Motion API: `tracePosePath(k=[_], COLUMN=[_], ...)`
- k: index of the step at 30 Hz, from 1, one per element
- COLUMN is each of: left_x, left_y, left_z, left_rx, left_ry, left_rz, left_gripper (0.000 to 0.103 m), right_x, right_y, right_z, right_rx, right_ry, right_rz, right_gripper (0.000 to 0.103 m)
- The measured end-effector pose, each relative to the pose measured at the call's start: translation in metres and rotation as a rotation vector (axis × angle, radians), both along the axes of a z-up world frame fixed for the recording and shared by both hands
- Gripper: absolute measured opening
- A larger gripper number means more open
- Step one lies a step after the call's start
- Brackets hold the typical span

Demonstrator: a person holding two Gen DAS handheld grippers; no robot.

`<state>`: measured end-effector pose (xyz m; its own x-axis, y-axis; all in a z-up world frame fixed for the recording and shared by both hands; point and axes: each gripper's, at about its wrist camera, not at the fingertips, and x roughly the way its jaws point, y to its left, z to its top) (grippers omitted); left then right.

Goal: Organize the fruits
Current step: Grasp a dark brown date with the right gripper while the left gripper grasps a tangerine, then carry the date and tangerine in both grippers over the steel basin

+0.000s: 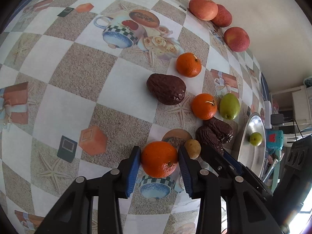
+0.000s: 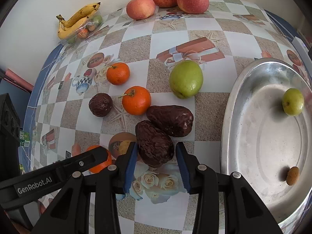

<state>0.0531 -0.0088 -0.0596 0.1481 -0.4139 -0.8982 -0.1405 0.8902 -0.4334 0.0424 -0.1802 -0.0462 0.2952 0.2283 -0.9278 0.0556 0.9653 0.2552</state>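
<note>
Left gripper (image 1: 159, 160) clamped on round orange tangerine (image 1: 159, 159); right gripper (image 2: 156, 156) clamped on wrinkled dark-brown avocado (image 2: 154, 143), both low on checkered tabletop (image 1: 68, 62). Lift straight up, clear small tan fruit (image 1: 192, 148) just beside tangerine, then carry toward oval steel tray (image 2: 234, 105) at right.

The right gripper (image 2: 156, 161) clamps a wrinkled dark avocado (image 2: 154, 144), a second avocado (image 2: 171, 120) touching it at one o'clock; the steel tray (image 2: 243, 101) at three o'clock holds a small green fruit (image 2: 293, 101)
</note>
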Motion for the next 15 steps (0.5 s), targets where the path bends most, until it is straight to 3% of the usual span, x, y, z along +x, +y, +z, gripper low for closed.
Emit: tracePosePath(k=[4,15], left_x=[0.002,0.007], left_y=[0.005,0.034], left_z=[-0.001,0.015], left_rx=[-0.013,0.050], left_ry=[0.002,-0.084], left_rz=[0.023,0.134], left_gripper=[0.041,0.041], right_x=[-0.001,-0.003], right_y=[-0.002,-0.004], right_z=[0.000,0.011], right_rx=[0.003,0.011], right_ry=[0.002,-0.032], right_rz=[-0.005,-0.018], right_gripper=[0.041,0.040])
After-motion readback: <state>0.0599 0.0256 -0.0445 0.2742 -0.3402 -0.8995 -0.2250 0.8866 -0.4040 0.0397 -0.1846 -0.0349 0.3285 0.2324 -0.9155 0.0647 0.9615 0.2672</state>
